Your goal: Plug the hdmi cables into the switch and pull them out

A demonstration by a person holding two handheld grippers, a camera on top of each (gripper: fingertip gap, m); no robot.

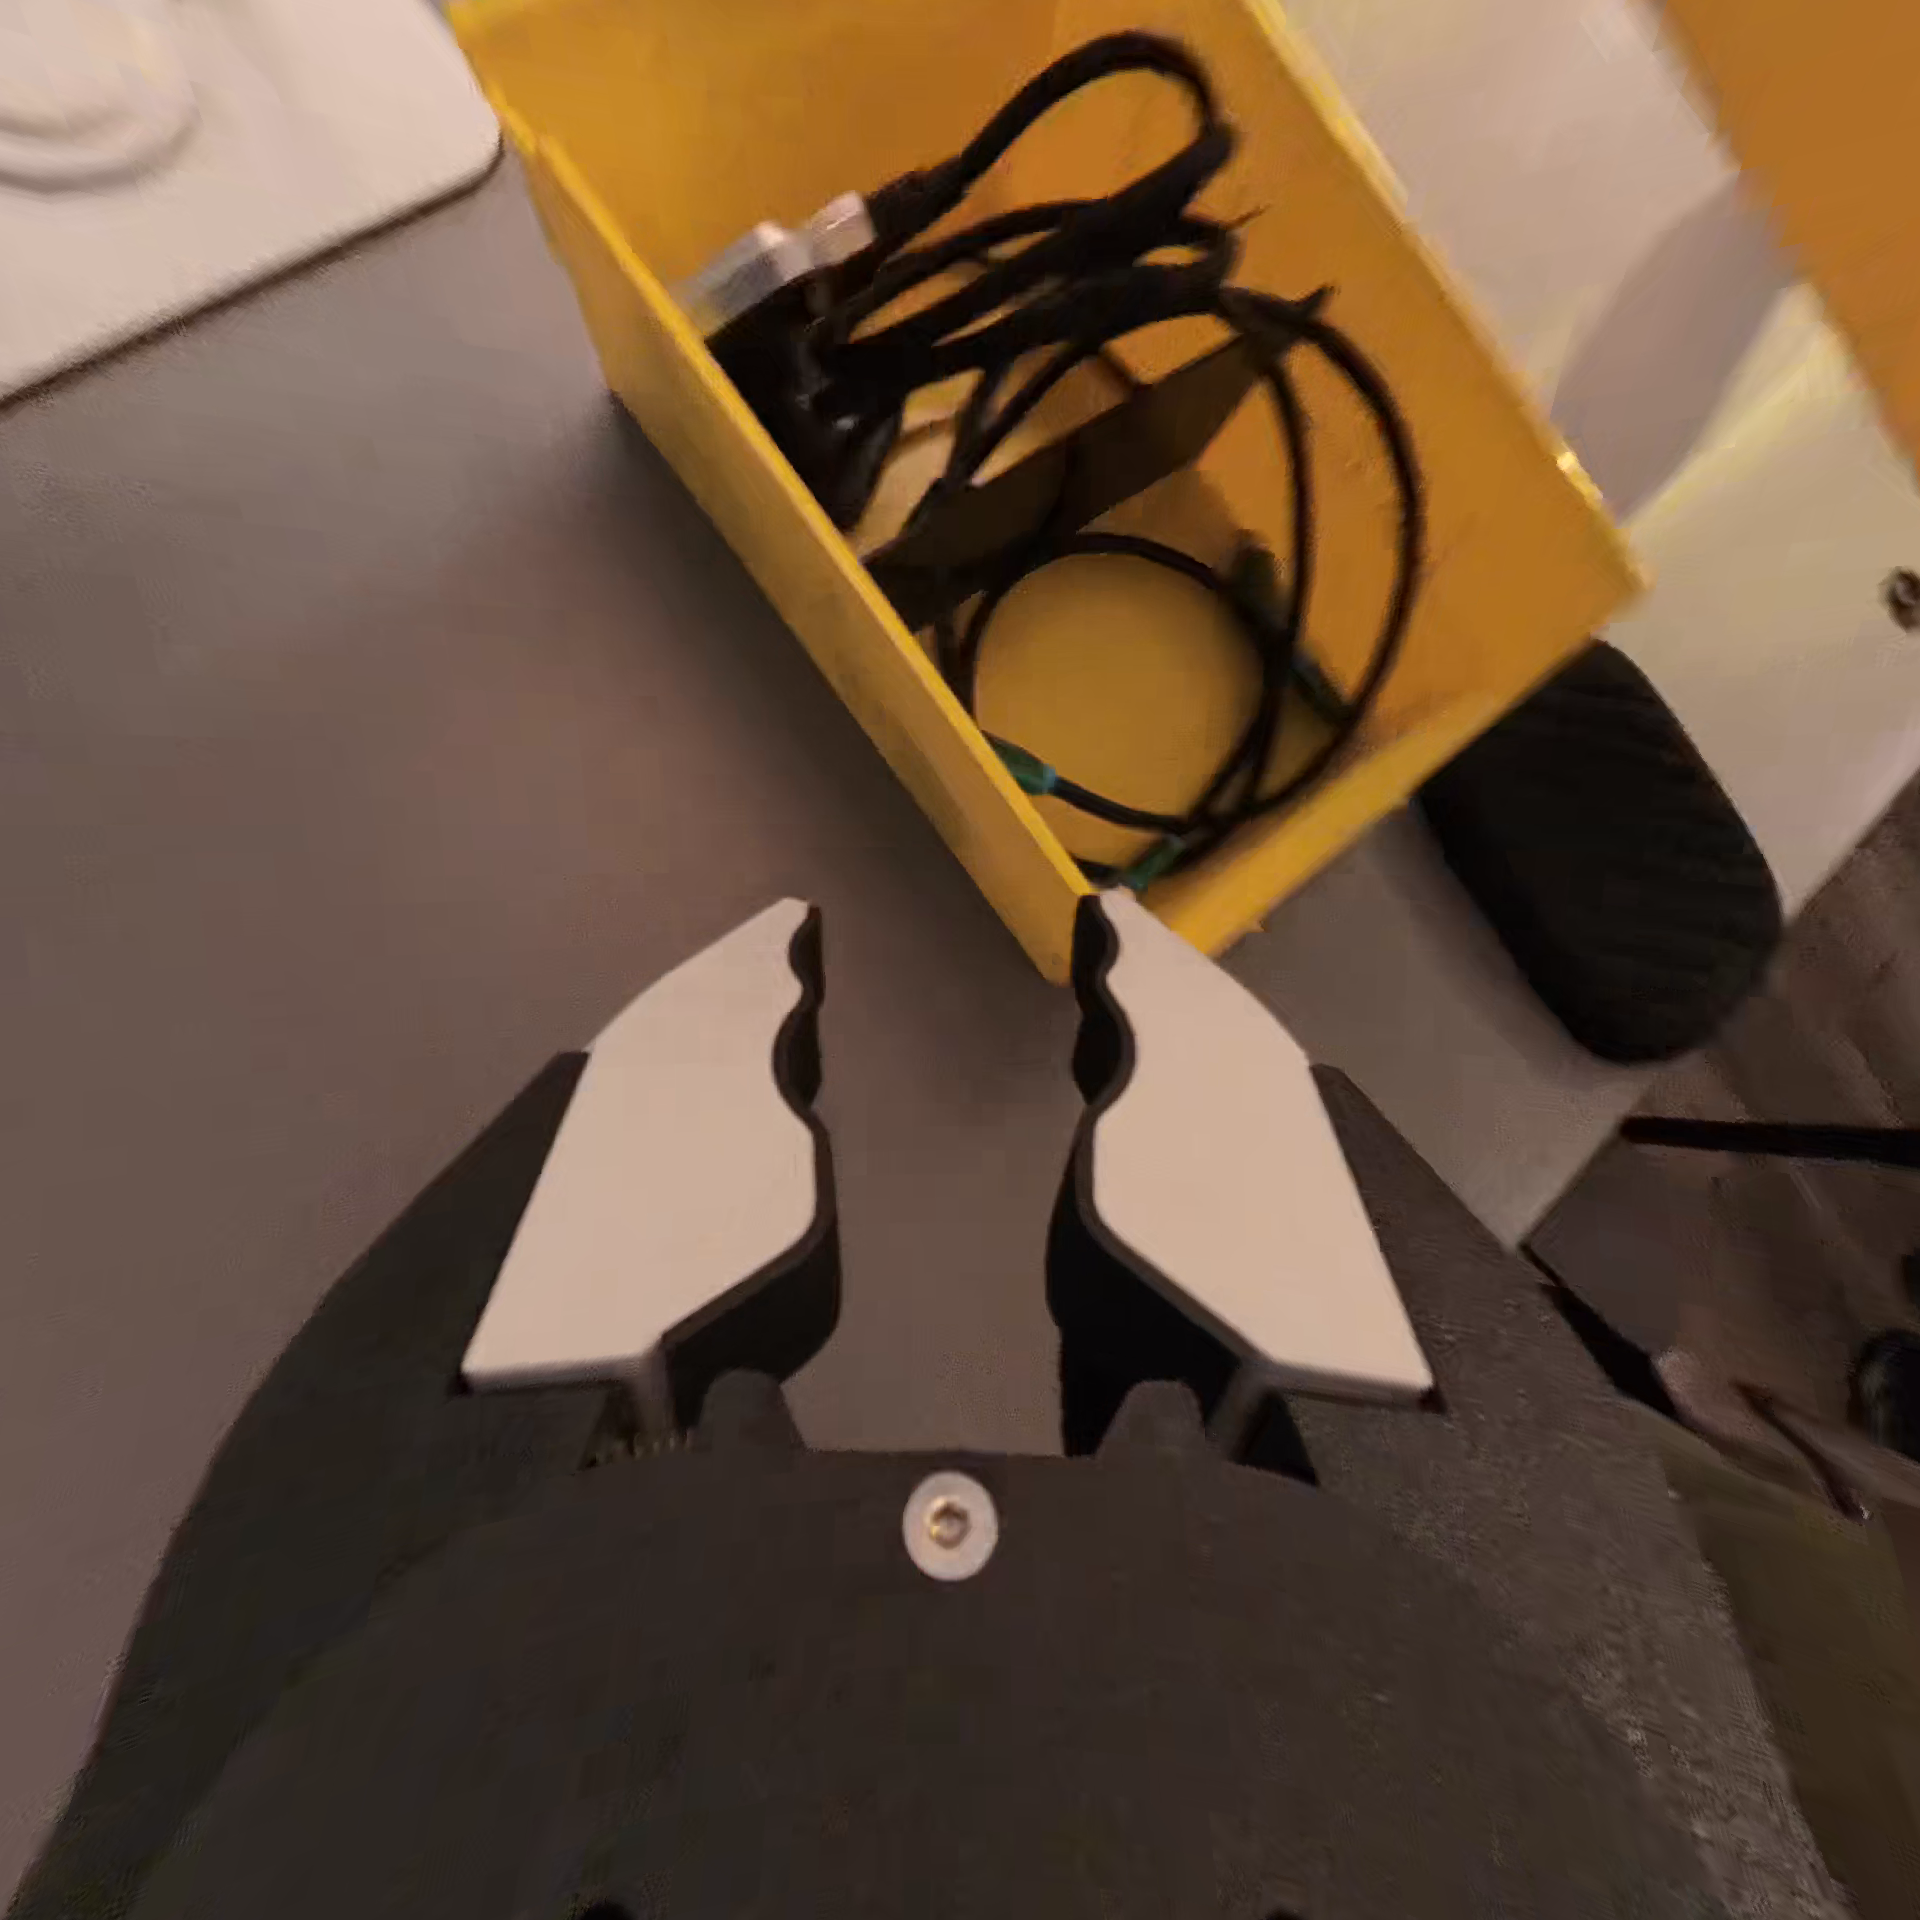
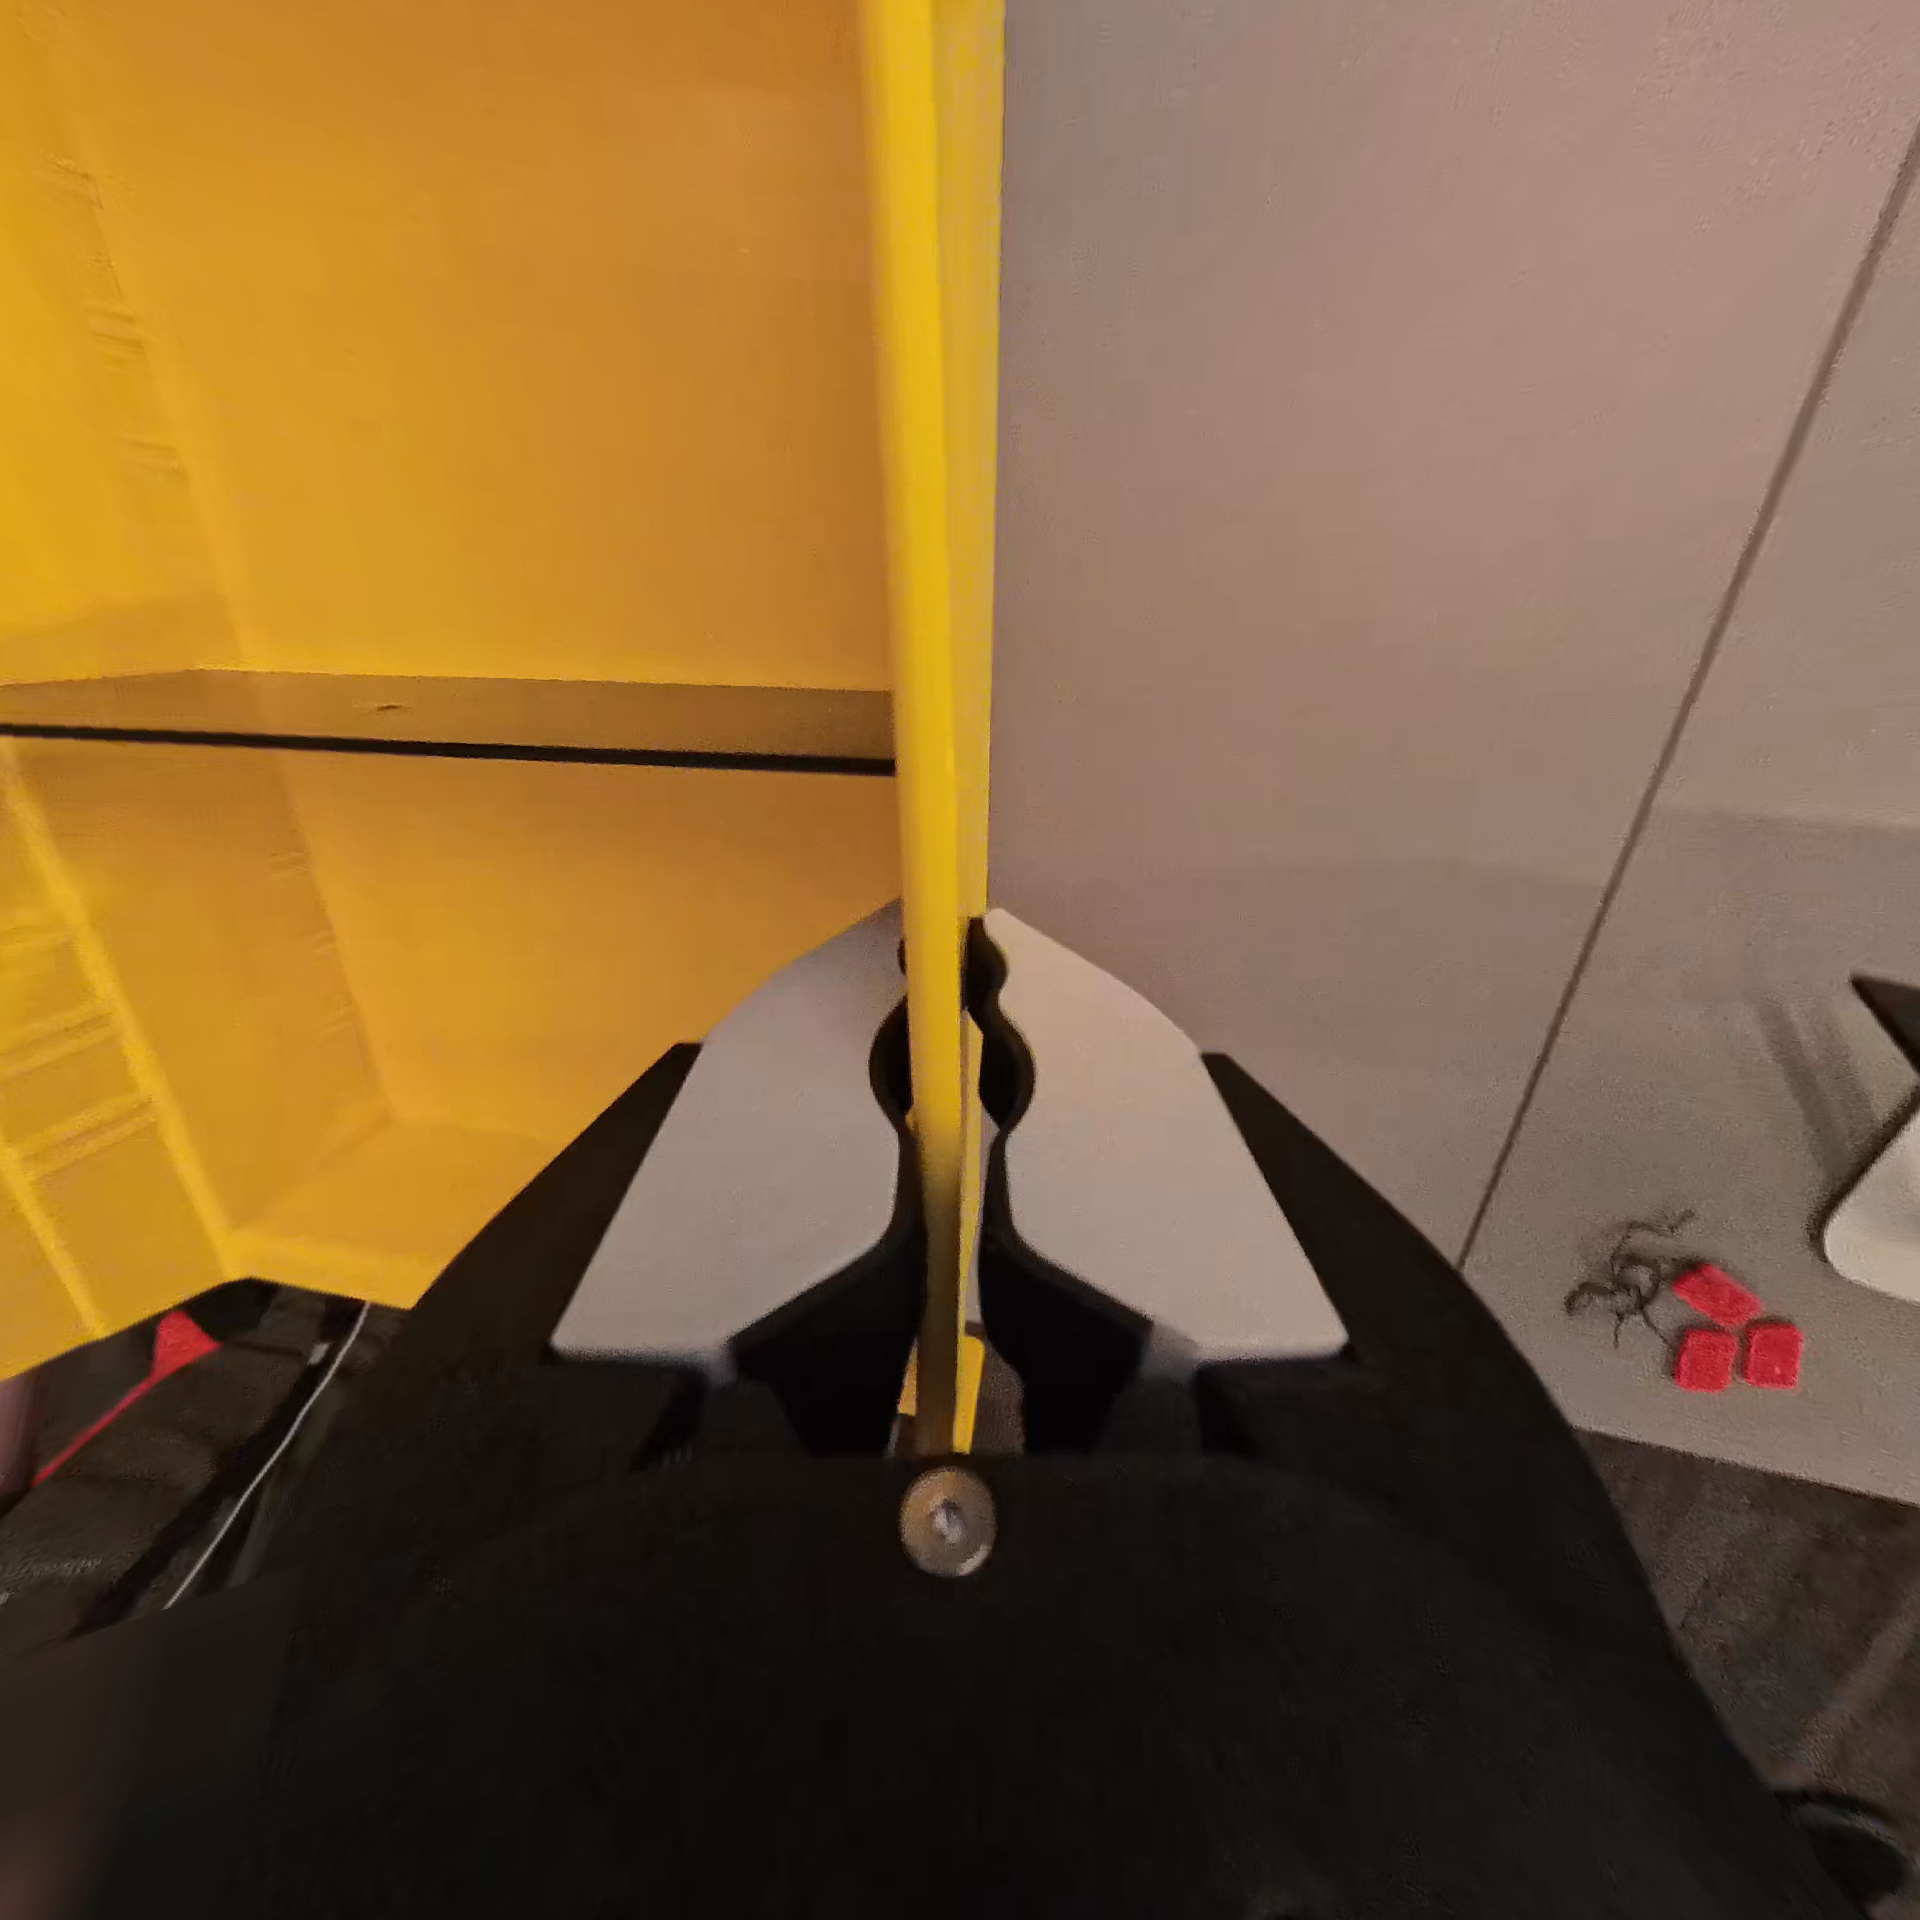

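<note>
A yellow bin (image 1: 1475, 395) stands on the grey table and holds tangled black cables (image 1: 1143, 260) with silver plugs (image 1: 774, 260) and a black boxy part (image 1: 800, 384), too blurred to tell what it is. My left gripper (image 1: 948, 914) is open and empty, its tips just at the bin's near corner, above the table. My right gripper (image 2: 940, 925) is shut on the side wall of a second yellow bin (image 2: 935, 416), which looks empty apart from a dark divider (image 2: 468, 717). That bin also shows at the top right of the left wrist view (image 1: 1829, 156).
A black ribbed oval thing (image 1: 1600, 862) lies right of the cable bin. A white pad (image 1: 208, 177) lies at the far left. In the right wrist view, red pieces (image 2: 1735, 1340) and a small wire tangle (image 2: 1621, 1278) lie on the grey surface, near a white object (image 2: 1881, 1226). The grippers' ends are close to 40 cm from one another.
</note>
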